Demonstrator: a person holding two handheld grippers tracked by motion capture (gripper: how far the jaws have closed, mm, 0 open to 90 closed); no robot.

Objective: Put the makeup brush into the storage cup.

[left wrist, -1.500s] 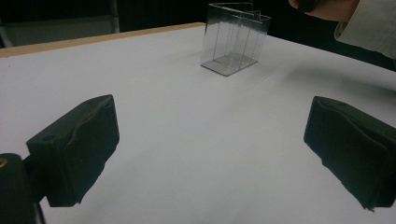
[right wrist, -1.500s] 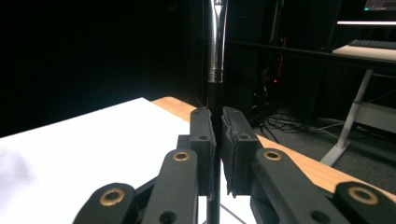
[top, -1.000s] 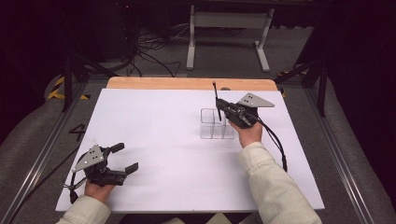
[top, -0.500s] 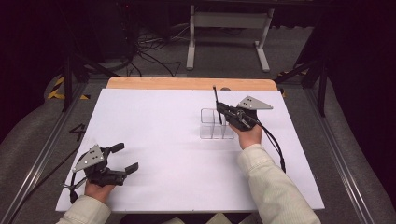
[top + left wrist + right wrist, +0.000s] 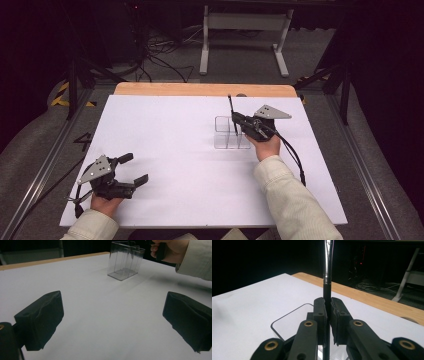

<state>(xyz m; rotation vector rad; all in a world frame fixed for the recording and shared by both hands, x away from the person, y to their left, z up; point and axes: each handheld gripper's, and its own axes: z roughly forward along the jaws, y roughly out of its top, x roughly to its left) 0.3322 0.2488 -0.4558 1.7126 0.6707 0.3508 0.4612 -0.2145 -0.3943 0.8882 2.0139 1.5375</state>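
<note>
We had the thin black pen (image 5: 327, 270) pinched upright in the right gripper (image 5: 239, 122), right over the clear divided holder (image 5: 231, 133) on the white table (image 5: 165, 150), so the trick was keeping it vertical and lowering slowly into one compartment. Left gripper (image 5: 134, 169) sat released near the front edge. Nothing had really moved versus a second earlier.

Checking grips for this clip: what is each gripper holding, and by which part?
The right gripper is shut on a thin black pen-like stick, clamped low on its shaft, above the clear organizer. The left gripper stands open, holding nothing.
</note>
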